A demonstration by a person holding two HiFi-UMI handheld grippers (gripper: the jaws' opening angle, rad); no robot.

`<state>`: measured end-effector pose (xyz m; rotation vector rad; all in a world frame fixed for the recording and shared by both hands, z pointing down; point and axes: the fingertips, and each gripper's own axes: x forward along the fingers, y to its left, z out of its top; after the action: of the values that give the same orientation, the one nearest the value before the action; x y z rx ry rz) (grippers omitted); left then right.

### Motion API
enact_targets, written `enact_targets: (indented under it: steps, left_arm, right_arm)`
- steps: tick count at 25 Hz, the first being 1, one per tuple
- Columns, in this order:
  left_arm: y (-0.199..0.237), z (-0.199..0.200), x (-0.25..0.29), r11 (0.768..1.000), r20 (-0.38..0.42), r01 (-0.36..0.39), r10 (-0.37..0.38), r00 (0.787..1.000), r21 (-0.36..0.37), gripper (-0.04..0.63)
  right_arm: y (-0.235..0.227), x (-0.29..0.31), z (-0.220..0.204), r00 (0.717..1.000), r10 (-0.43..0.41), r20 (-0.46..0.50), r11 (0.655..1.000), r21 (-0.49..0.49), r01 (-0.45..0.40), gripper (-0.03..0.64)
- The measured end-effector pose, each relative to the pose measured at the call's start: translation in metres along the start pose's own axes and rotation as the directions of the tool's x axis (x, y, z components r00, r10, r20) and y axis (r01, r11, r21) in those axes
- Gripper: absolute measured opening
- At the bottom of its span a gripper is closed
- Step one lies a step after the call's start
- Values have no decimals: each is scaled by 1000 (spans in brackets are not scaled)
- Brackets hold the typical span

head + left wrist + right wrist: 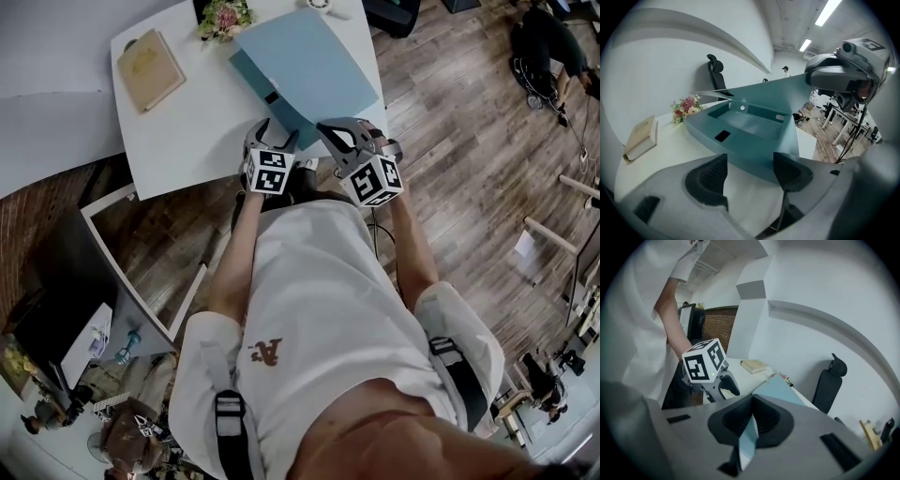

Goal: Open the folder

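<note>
Sharing one table point(192, 141): one folder point(305, 66), one book point(150, 67), one bouquet point(223, 17).

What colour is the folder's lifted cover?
The cover is light blue; the head view shows it best.

The teal box folder point(740, 129) lies half open, lid point(305, 61) raised.

White short-sleeve tee point(319, 281) w/ small brown logo point(265, 352), black harness straps point(232, 442) w/ grey buckles point(228, 406).
</note>
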<state>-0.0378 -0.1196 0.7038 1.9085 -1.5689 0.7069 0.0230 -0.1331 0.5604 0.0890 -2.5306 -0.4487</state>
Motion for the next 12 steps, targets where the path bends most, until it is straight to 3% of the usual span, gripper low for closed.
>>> enact_targets:
  steps: [12]
  left_arm:
    - [1,0,-1,1000,-5,-13,13,1000,28,316]
  right_arm:
    - [-10,-14,7,997,-70,26,997,40,69,8]
